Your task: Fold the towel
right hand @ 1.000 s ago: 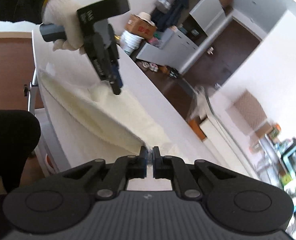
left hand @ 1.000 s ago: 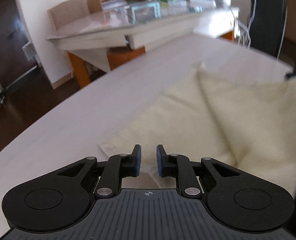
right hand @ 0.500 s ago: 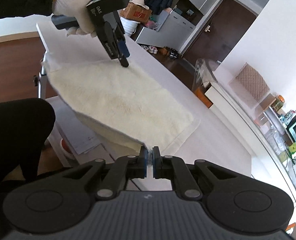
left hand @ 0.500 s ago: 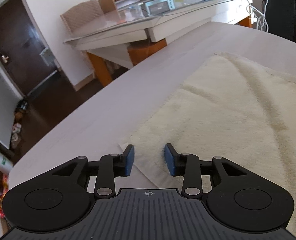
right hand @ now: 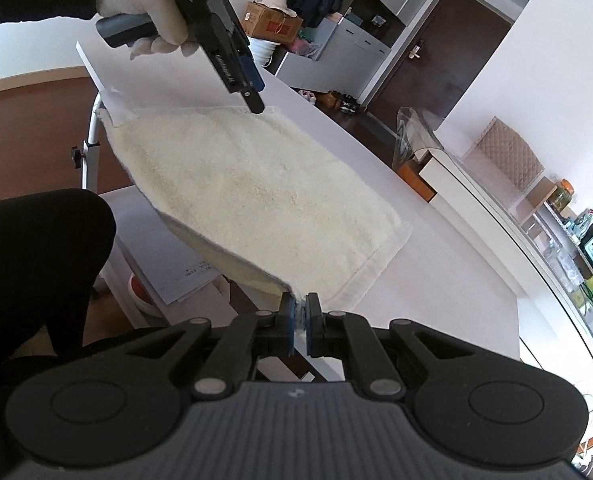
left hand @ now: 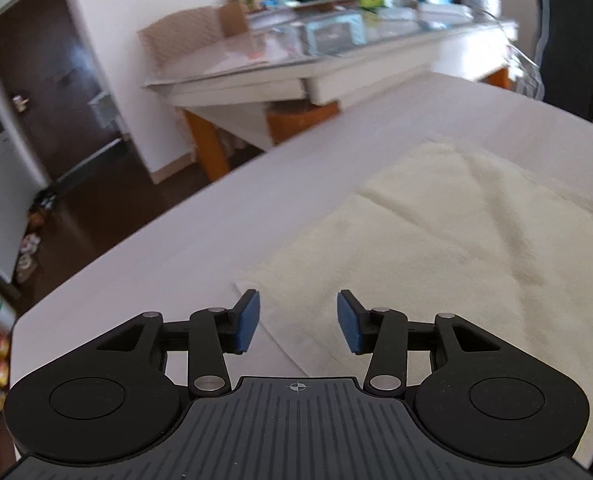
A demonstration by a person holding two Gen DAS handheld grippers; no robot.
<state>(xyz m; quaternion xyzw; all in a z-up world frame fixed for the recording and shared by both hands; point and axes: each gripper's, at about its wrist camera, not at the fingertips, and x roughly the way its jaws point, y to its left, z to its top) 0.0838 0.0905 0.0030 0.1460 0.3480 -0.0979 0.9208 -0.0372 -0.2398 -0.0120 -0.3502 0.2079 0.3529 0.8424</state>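
A cream towel (left hand: 436,240) lies folded on the white table (left hand: 216,232); it also shows in the right wrist view (right hand: 248,196). My left gripper (left hand: 298,322) is open and empty, just above the towel's near left corner. In the right wrist view it (right hand: 254,94) hovers over the towel's far edge, held by a gloved hand. My right gripper (right hand: 301,320) is shut on the towel's near corner, which hangs off the table's front edge.
A second table (left hand: 296,64) with a toaster oven and clutter stands behind. A dark door (left hand: 56,92) is at the left. Papers (right hand: 164,256) lie below the table's front edge. The person's dark-clad leg (right hand: 36,264) is at the lower left.
My left gripper has let go of the towel, opened wider and lifted off it. The towel's raised half has come down flat. My right gripper keeps its hold on the corner.
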